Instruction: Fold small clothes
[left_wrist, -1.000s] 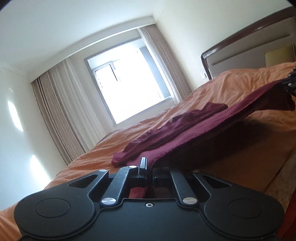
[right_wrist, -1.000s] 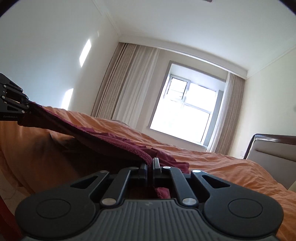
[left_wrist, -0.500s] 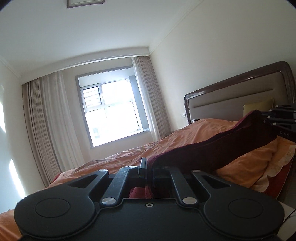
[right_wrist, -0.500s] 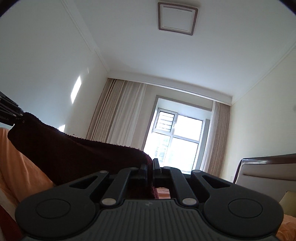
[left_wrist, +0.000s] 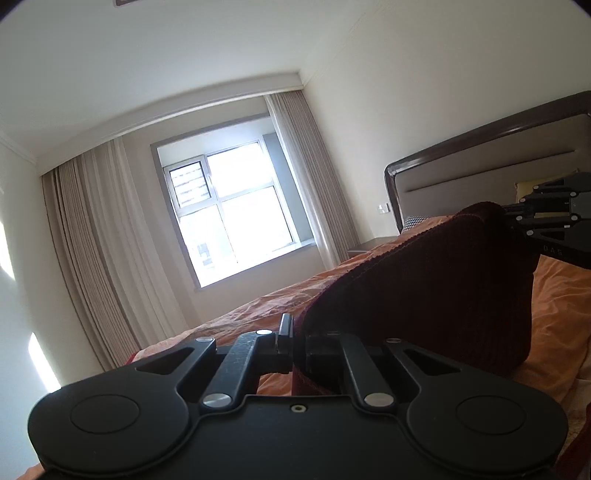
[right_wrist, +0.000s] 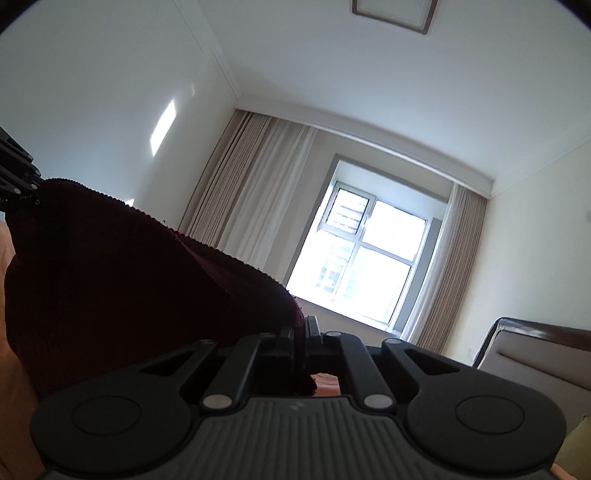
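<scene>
A dark maroon ribbed garment (left_wrist: 424, 291) hangs stretched in the air between my two grippers, above the orange bed. My left gripper (left_wrist: 295, 332) is shut on one end of its upper edge. My right gripper (right_wrist: 300, 328) is shut on the other end; the garment (right_wrist: 129, 280) fills the left of that view. Each gripper shows in the other's view: the right one at the far right of the left wrist view (left_wrist: 513, 216), the left one at the left edge of the right wrist view (right_wrist: 35, 192). The garment's lower part is hidden.
The bed with an orange cover (left_wrist: 258, 314) lies below. A brown padded headboard (left_wrist: 480, 173) with a yellow pillow (left_wrist: 524, 186) is at the right. A bright window (left_wrist: 236, 210) with beige curtains is ahead. A nightstand (left_wrist: 369, 245) stands beside the headboard.
Both grippers have lifted the garment off the bed and tilted upward. The garment went from lying spread on the cover to hanging between them, and the grippers have come closer together.
</scene>
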